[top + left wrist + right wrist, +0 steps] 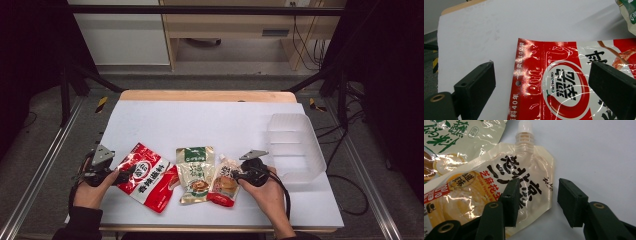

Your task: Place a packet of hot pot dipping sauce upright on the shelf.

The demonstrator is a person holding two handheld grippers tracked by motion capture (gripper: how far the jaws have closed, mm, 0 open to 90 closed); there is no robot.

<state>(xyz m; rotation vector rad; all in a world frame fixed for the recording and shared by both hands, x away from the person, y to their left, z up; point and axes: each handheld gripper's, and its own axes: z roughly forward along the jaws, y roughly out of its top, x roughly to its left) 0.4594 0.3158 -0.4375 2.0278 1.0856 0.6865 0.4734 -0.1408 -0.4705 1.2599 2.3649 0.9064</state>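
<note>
Right now the work turns on the cream spouted plastic pouch with black lettering (pixel 224 181), lying flat on the white bench (pixel 210 120) at lower centre of the high view. Its long axis runs from the white screw cap, higher in the frame, down toward the bench's near edge. The right tongs (pixel 239 175) come at it from the right, across that axis. In the right gripper view the right tongs (pixel 537 202) stand about half open, straddling the pouch's right side edge: one jaw sits over the printed face, the other over bare bench, and the pads do not yet press the foil.

The right hand is clearly the nearer one. The left tongs (pixel 131 171), at lower left, gape wide and empty over the glossy red-and-white chilli seasoning packet (pixel 564 85). A clear plastic bin (pixel 295 145) waits at right.
</note>
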